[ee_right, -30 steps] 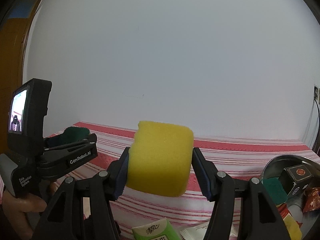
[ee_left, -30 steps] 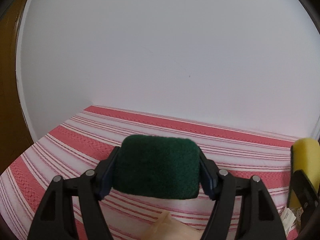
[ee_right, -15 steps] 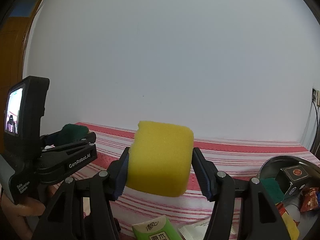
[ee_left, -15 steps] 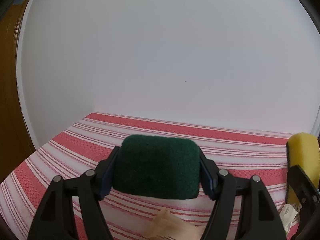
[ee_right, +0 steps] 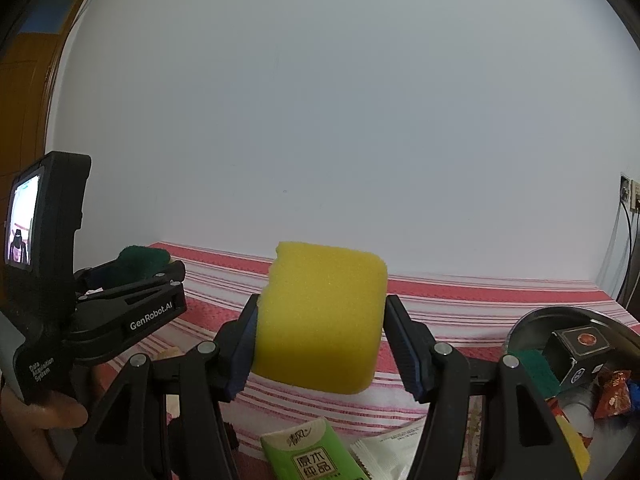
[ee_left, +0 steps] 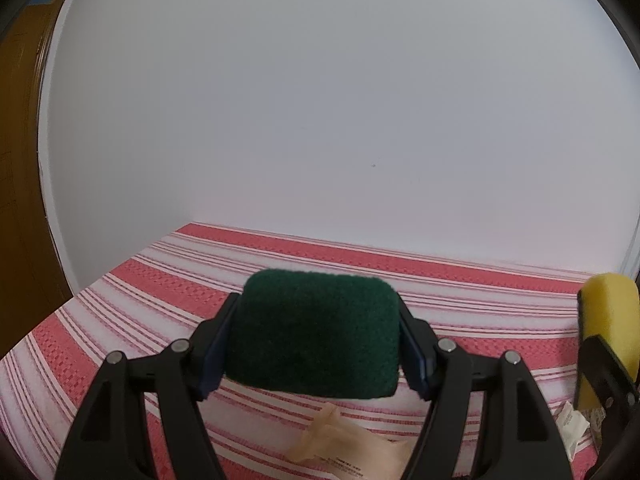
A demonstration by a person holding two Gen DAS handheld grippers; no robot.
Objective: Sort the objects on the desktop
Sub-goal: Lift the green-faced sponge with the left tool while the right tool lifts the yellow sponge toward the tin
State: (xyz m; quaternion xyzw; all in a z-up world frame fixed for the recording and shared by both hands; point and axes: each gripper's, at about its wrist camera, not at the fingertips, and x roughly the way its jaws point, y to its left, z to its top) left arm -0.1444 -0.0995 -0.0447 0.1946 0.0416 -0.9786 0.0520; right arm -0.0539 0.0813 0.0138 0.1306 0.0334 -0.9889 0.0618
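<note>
Above the striped tablecloth (ee_left: 168, 280), left view: my left gripper (ee_left: 316, 344) clamps a green scouring pad (ee_left: 316, 332), raised slightly over the last second, so I judge it in transit, not yet sorted. Right view: my right gripper (ee_right: 320, 340) pinches a yellow sponge (ee_right: 320, 320), unchanged. Only this view shows the metal bowl (ee_right: 560, 314), a likely destination, already holding items, and a green tissue pack (ee_right: 308, 456).

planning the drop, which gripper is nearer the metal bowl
Right. The right gripper, holding the yellow sponge, sits just left of the metal bowl; the left gripper is further left.
</note>
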